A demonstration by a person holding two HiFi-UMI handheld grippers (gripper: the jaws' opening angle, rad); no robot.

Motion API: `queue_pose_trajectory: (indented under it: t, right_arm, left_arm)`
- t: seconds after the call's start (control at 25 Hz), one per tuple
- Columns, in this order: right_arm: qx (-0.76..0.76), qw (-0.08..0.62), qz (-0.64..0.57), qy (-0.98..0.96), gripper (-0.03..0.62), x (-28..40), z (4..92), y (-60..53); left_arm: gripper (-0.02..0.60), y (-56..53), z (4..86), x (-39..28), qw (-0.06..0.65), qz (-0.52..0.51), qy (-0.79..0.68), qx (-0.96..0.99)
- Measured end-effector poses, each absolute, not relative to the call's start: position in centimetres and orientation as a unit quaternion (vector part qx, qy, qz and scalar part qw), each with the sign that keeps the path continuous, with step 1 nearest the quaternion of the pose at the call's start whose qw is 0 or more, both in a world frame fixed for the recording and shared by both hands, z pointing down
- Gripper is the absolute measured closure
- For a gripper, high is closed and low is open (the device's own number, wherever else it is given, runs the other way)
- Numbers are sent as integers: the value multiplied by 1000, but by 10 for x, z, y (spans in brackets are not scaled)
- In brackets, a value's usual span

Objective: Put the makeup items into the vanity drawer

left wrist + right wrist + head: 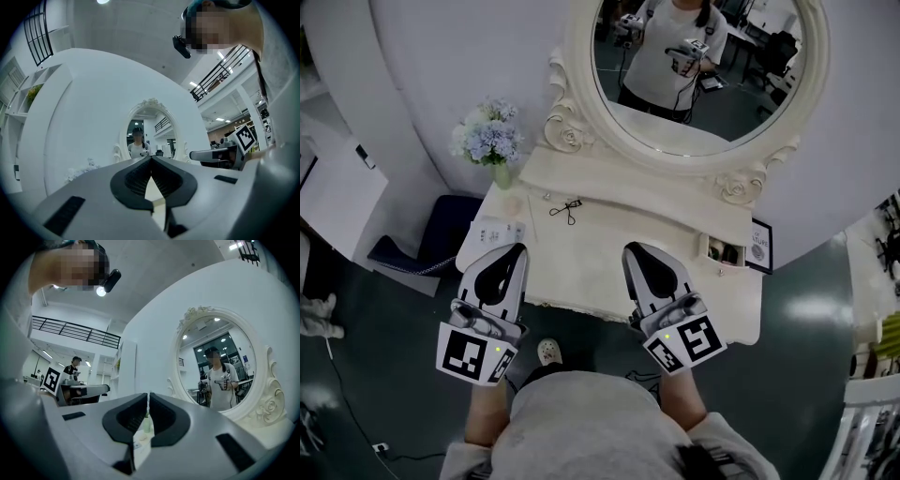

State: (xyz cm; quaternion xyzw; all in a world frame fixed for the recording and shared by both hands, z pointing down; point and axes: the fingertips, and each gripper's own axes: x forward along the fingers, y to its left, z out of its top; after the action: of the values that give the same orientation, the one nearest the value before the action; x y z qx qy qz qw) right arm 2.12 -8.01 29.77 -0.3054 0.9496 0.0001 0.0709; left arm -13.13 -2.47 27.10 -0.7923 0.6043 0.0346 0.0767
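On the surface, centre-left: small black makeup item [566, 210], thin and wiry, lying flat on the cream vanity surface [656, 225]; exact kind too small to tell
Long axis of item: runs roughly across the head view, right end slightly farther from the person; which end leads cannot be told
Beside the item: tiny pale object [546, 196] just beyond it, apart from it
Left corner: vase of pale blue flowers [490, 136] standing upright; flat printed packet [499, 231] lying nearer the front edge
Rear: oval mirror [675, 157] in a carved frame, reflecting the person
Right side: small open compartment [724, 251] with contents too small to identify; framed card [759, 246] just beside it
Floor, left: dark blue seat [441, 234] next to the vanity
Left gripper [521, 247]: clenched, tips meeting, nothing between them; over the front edge, short of the item
Right gripper [630, 247]: clenched and empty; over the front edge, right of the item
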Motion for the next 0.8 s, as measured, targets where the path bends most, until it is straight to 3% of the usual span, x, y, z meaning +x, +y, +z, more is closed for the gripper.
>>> queue_pose_trajectory:
  t: [0.8]
  right_arm:
    - [-364,67,1,929,567,-46,303,-119]
  left_arm:
    - [566,-84,275,-201,73,46,551,-830]
